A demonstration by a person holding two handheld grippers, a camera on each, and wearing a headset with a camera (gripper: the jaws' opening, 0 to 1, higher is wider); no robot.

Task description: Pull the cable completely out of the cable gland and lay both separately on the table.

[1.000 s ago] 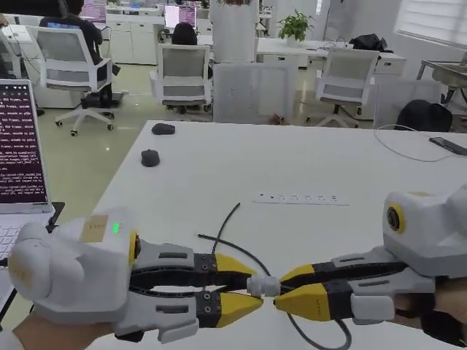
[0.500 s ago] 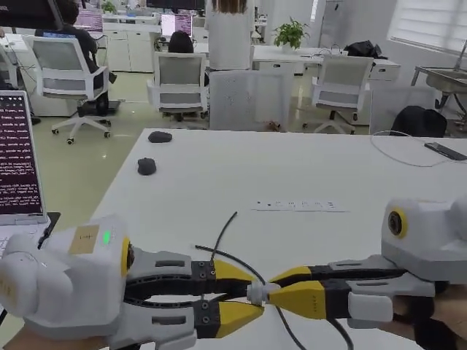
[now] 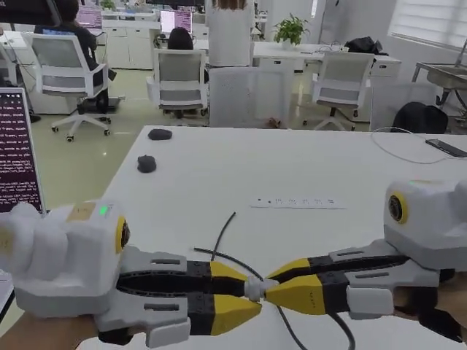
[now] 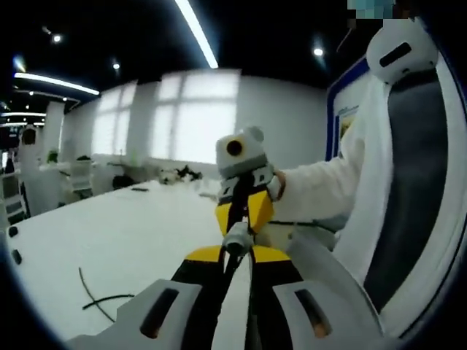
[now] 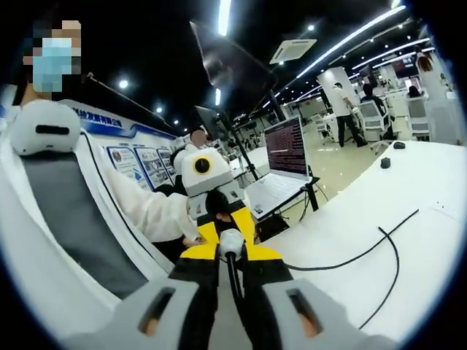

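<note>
A small white cable gland [image 3: 252,289] hangs above the near table edge, and my left gripper [image 3: 246,289] is shut on it from the left. A black cable [image 3: 219,237] runs from the gland back over the white table [image 3: 219,175]. My right gripper [image 3: 268,290] comes in from the right, tip to tip with the left, shut on the cable right beside the gland. In the left gripper view the gland [image 4: 237,238] sits at my jaw tips. The right gripper view has the gland [image 5: 231,243] just ahead, with the cable [image 5: 234,281] running down between the jaws.
A white power strip [image 3: 298,202] lies mid-table. A dark mouse [image 3: 147,164] and another dark object [image 3: 159,134] sit at the far left, and a phone [image 3: 446,147] at the far right. A lit laptop screen [image 3: 18,157] stands left. Office chairs [image 3: 179,76] stand beyond the table.
Both grippers and the gland between them have slid slightly left and lower in the head view, still tip to tip. The cable on the table has kept its shape.
</note>
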